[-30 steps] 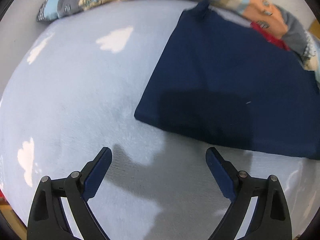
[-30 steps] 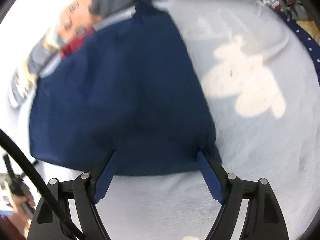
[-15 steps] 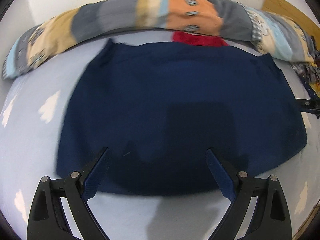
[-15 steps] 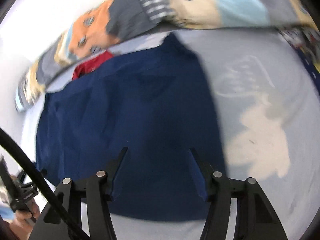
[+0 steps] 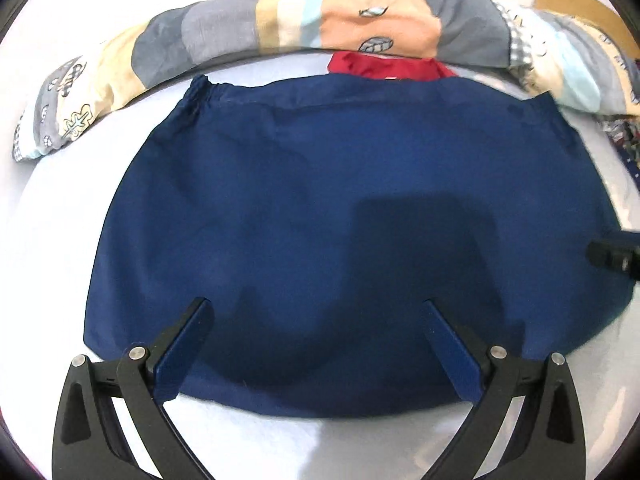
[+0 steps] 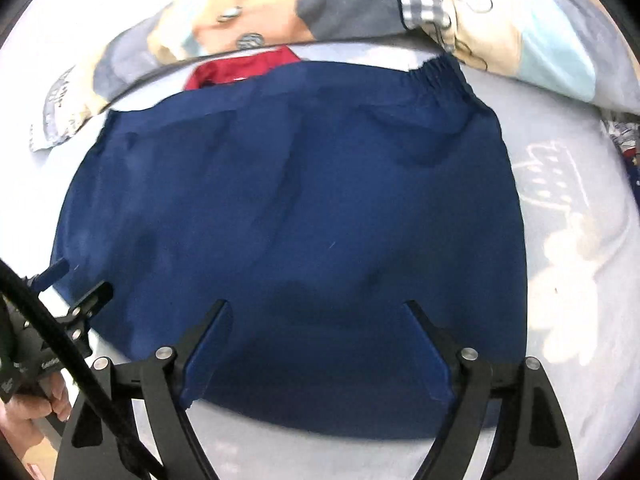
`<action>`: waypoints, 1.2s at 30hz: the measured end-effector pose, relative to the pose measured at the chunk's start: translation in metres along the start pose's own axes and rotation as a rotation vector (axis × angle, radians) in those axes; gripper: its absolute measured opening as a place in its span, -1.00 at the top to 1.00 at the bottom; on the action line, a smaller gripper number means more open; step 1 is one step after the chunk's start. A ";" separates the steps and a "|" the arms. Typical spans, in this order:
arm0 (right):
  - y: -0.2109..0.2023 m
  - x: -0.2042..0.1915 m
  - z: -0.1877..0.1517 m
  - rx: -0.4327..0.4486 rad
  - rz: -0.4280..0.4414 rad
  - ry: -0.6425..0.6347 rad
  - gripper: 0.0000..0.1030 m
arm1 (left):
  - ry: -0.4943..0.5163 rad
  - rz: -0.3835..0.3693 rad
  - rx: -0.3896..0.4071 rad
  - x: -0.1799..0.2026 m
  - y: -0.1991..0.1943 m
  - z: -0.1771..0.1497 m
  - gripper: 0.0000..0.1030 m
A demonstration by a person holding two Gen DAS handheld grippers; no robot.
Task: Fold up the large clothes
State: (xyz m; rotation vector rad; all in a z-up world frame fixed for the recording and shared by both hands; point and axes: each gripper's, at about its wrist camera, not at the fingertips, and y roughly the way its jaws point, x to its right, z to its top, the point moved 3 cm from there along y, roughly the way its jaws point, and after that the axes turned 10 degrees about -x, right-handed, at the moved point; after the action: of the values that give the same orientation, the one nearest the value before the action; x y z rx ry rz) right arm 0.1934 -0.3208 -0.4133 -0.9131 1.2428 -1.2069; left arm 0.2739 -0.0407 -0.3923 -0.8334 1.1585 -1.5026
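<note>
A navy blue garment [image 5: 340, 200] lies folded flat on the pale blue bed sheet [image 5: 60, 240], its gathered elastic band along the far edge. It also shows in the right wrist view [image 6: 300, 200]. My left gripper [image 5: 318, 308] is open and empty, hovering over the garment's near edge. My right gripper [image 6: 316, 310] is open and empty, over the near edge too. The right gripper's tip shows at the right edge of the left wrist view [image 5: 612, 254]. The left gripper shows at the left of the right wrist view [image 6: 76, 300].
A rolled patchwork quilt [image 5: 280, 28] runs along the far side of the bed. A red cloth [image 5: 384, 66] peeks out between the quilt and the garment. A wooden board [image 5: 580, 8] stands at the far right. The sheet carries white cloud prints [image 6: 568, 248].
Both grippers have swung from the garment's sides to face it squarely from its near edge. The garment has stayed flat. Both grippers stay open.
</note>
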 end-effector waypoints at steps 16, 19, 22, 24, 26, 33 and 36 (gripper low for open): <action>-0.005 -0.054 -0.001 0.042 0.009 0.021 -0.71 | -0.031 -0.027 -0.024 -0.005 -0.001 -0.011 -1.00; -0.005 -0.069 0.010 0.048 0.010 -0.005 -0.71 | -0.037 -0.022 -0.016 -0.013 -0.003 -0.011 -1.00; -0.002 -0.081 0.019 0.049 0.015 -0.019 -0.71 | -0.046 -0.021 -0.010 -0.021 -0.003 -0.011 -1.00; 0.000 -0.088 0.023 0.052 0.016 -0.020 -0.71 | -0.043 -0.005 -0.005 -0.026 -0.003 -0.012 -1.00; 0.003 -0.094 0.027 0.050 0.020 -0.024 -0.71 | -0.041 -0.005 -0.003 -0.030 -0.003 -0.014 -1.00; 0.019 -0.114 0.036 0.024 0.013 -0.029 -0.71 | -0.055 -0.010 0.002 -0.040 -0.003 -0.017 -1.00; 0.026 -0.116 0.037 0.014 0.002 -0.027 -0.71 | -0.060 -0.012 0.005 -0.044 -0.004 -0.018 -1.00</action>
State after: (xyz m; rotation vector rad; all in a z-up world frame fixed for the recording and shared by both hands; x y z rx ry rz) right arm 0.2431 -0.2066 -0.4106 -0.9149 1.2126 -1.1964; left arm 0.2669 0.0065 -0.3911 -0.8779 1.1067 -1.4795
